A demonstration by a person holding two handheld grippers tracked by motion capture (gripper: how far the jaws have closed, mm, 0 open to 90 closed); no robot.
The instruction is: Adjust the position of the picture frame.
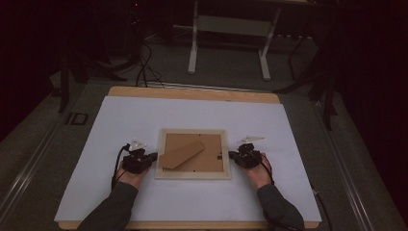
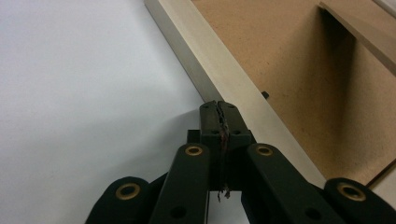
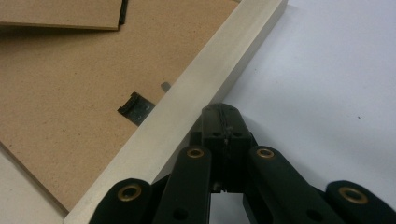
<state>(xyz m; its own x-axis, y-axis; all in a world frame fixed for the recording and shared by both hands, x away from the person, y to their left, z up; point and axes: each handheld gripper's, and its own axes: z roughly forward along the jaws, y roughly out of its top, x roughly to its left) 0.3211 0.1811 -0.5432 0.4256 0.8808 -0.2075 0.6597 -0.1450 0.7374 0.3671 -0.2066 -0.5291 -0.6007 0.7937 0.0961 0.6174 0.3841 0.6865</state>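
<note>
A pale wooden picture frame [image 1: 192,174] lies face down on the white sheet, its brown backing board [image 1: 211,156] up and its cardboard stand flap [image 1: 182,154] folded across it. My left gripper [image 1: 153,157] is shut, its tips against the frame's left rail [image 2: 224,79]. My right gripper [image 1: 231,155] is shut too, tips at the frame's right rail [image 3: 187,112]. Nothing sits between either pair of jaws. A small black retaining clip [image 3: 135,108] lies on the backing board near the right rail.
The white sheet [image 1: 144,115] covers most of a wooden tabletop [image 1: 192,94]. Beyond the table stand a white metal stand [image 1: 231,29] and cables [image 1: 144,67] on a dark floor. A person's forearms in grey sleeves [image 1: 113,207] come in from the bottom.
</note>
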